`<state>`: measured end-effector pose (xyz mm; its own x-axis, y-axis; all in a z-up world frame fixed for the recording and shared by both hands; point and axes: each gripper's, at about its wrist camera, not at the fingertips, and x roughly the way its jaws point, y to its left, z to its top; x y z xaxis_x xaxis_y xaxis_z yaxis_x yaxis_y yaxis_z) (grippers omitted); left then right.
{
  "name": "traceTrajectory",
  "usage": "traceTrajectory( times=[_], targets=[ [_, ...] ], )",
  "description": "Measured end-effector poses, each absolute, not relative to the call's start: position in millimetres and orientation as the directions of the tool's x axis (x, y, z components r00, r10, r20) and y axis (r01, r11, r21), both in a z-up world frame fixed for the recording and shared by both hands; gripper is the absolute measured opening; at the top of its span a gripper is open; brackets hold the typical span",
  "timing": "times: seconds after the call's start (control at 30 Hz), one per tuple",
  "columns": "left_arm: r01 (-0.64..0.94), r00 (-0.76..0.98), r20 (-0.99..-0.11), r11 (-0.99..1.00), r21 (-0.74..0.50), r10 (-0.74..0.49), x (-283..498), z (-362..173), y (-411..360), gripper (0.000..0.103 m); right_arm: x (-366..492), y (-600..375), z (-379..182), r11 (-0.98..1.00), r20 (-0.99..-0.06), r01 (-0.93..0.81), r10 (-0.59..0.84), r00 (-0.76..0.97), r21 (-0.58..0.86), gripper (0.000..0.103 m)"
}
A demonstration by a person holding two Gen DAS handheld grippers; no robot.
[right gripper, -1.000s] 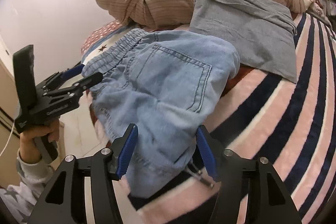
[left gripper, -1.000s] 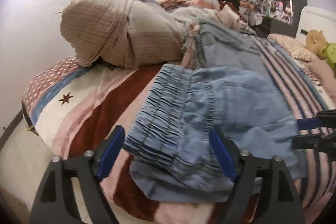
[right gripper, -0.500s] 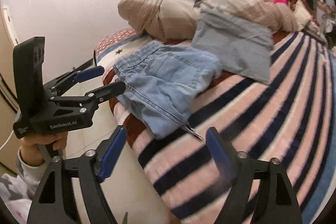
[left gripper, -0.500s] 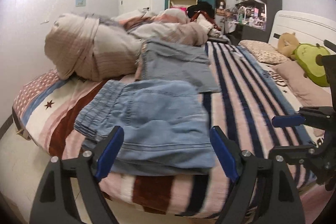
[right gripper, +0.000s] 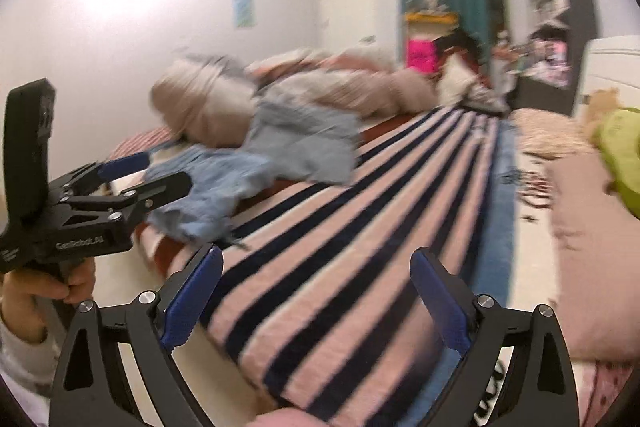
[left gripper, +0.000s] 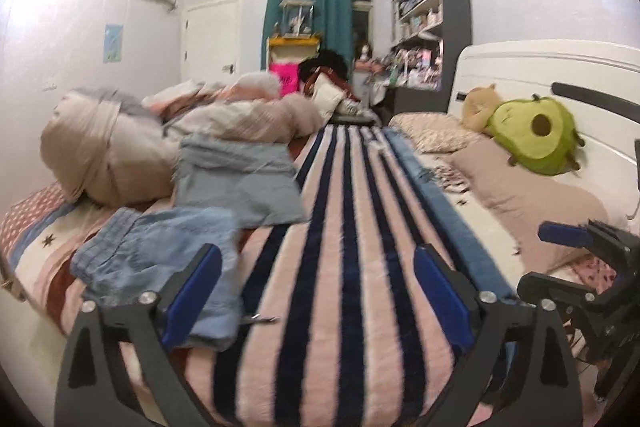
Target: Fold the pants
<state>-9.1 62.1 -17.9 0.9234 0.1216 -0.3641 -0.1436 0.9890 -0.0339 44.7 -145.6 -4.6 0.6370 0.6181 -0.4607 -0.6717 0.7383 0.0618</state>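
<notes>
The light blue denim pants (left gripper: 160, 259) lie folded in a small pile on the striped blanket (left gripper: 344, 267) near the bed's near left corner; they show blurred in the right wrist view (right gripper: 208, 187). My left gripper (left gripper: 316, 291) is open and empty, held back from the bed with the pants by its left finger. It also shows in the right wrist view (right gripper: 132, 175). My right gripper (right gripper: 316, 295) is open and empty over the blanket's edge, and shows in the left wrist view (left gripper: 560, 259).
A folded grey garment (left gripper: 240, 179) lies beyond the pants. A bundled beige duvet (left gripper: 120, 147) fills the bed's far left. A green avocado plush (left gripper: 536, 135) and pillows (left gripper: 520, 195) lie at the right by the white headboard (left gripper: 540, 67).
Both grippers have pulled back from the pants and swung right. The pants stay folded on the bed, now to the left of both grippers.
</notes>
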Motion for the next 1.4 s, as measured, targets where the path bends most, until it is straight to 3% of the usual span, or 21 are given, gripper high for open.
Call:
traceTrajectory(
  times=[0.03,0.3,0.63,1.4],
  targets=[
    [-0.131,0.93,-0.351,0.991,-0.032,0.112,-9.2,-17.2,54.3,0.097,41.7,-156.1,-5.4,0.759,-0.44,-0.647,0.606,0.663,0.07,0.102],
    [-0.093,0.935,-0.344,0.996,-0.003,0.086,2.7,-19.2,20.4,0.1,28.3,-201.3,-8.2,0.829,-0.312,-0.543,0.555,0.771,0.132,0.102],
    [-0.072,0.936,-0.348,0.997,-0.021,0.061,7.8,-19.1,13.2,0.1,23.2,-190.2,-8.5,0.858,-0.32,-0.51,0.498,0.806,0.05,0.102],
    [-0.091,0.934,-0.35,0.995,-0.04,0.071,5.1,-22.1,23.5,0.1,27.4,-192.9,-13.1,0.873,-0.334,-0.483,0.475,0.814,0.065,0.102]
  ],
)
